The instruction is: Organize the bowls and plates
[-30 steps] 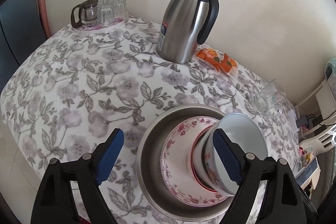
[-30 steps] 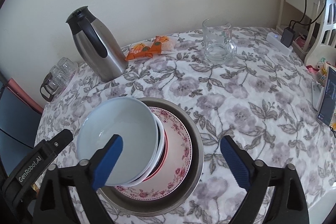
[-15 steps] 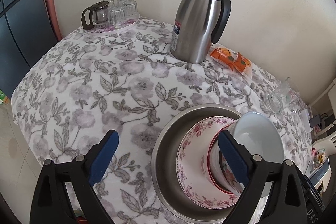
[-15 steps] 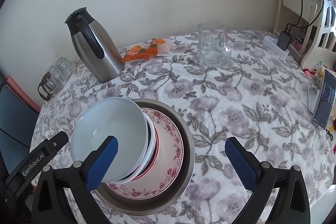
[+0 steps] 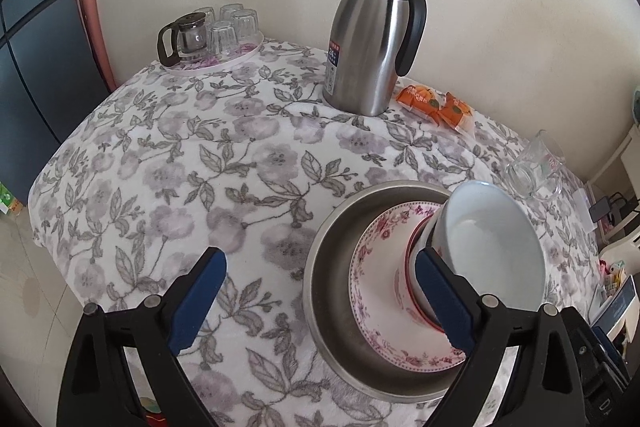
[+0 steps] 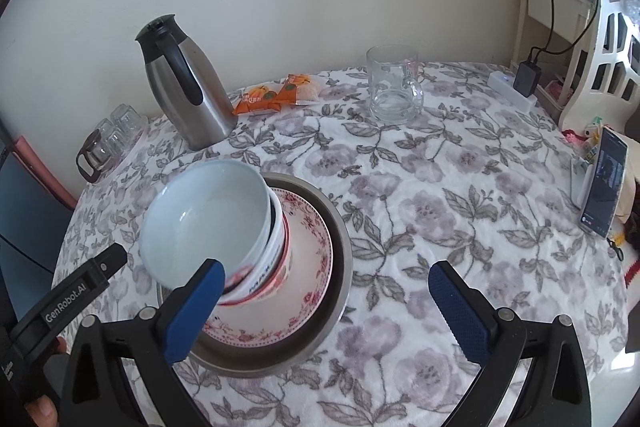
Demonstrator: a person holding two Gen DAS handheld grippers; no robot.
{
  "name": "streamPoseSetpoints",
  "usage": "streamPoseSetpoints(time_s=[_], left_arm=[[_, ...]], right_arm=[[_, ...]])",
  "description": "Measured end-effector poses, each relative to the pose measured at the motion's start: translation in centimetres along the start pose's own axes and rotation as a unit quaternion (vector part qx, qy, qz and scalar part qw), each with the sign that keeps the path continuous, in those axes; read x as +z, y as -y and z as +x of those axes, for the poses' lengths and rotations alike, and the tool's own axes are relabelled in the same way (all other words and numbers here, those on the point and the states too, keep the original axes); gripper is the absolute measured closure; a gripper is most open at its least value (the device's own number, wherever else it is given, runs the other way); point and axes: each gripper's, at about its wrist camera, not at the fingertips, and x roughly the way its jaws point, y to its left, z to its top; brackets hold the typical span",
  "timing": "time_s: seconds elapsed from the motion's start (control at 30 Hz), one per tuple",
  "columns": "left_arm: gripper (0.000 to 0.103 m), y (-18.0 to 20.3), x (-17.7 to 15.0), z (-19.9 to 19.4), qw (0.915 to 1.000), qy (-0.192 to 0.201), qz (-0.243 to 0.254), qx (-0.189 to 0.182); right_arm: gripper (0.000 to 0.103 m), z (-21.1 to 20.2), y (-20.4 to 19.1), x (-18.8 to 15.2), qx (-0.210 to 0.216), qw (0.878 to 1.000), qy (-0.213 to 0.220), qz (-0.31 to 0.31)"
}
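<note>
A steel basin (image 5: 332, 291) (image 6: 340, 227) stands on the flowered tablecloth. In it lies a pink-flowered plate (image 5: 376, 311) (image 6: 308, 267), and on the plate stands a stack of bowls topped by a white bowl (image 5: 496, 251) (image 6: 208, 211). My left gripper (image 5: 318, 299) is open and empty, above the cloth just left of the basin; its right finger overlaps the bowl stack in view. My right gripper (image 6: 326, 307) is open and empty, above the basin's near right side. The left gripper's body (image 6: 68, 303) shows at the left of the right wrist view.
A steel thermos jug (image 5: 372, 35) (image 6: 184, 83) stands at the back. Orange snack packets (image 5: 436, 107) (image 6: 276, 93) lie beside it. A glass mug (image 6: 394, 85) (image 5: 536, 167) stands far right. A tray of small glasses (image 5: 212, 35) sits far left. A phone (image 6: 602, 183) leans at the right edge.
Both grippers have drawn back and risen from the stack, so more of the table shows. The bowls, plate and basin have not moved.
</note>
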Motion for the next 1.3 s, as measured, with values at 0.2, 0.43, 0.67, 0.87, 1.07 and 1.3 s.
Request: streamPoseSetpoints(time_s=[0.2, 0.43, 0.67, 0.87, 1.07, 1.3], left_arm=[[0.007, -0.3, -1.4, -0.3, 0.9999, -0.009, 0.009, -0.001], [0.007, -0.7, -3.1, -1.0, 0.9997, -0.014, 0.021, 0.004], [0.007, -1.0, -5.5, -0.9, 0.9983, -0.036, 0.043, 0.012], [0.007, -1.1, -7.2, -0.4, 0.9955, -0.061, 0.070, 0.019], [0.007, -1.0, -8.0, -0.4, 0.9937, -0.067, 0.087, 0.024], [0.007, -1.5, -8.3, -0.4, 0.9940, -0.071, 0.080, 0.020]], right_arm=[[0.000, -0.8, 0.5, -2.5, -0.010, 1.000, 0.000, -0.020], [0.000, 0.3, 1.5, -5.5, -0.023, 0.999, -0.032, -0.028], [0.000, 0.4, 1.2, -6.8, -0.023, 0.998, -0.037, -0.038], [0.000, 0.5, 1.0, -7.5, -0.025, 0.998, -0.040, -0.044], [0.000, 0.6, 0.7, -8.2, -0.026, 0.997, -0.044, -0.052], [0.000, 0.8, 0.8, -8.6, -0.029, 0.997, -0.049, -0.055]])
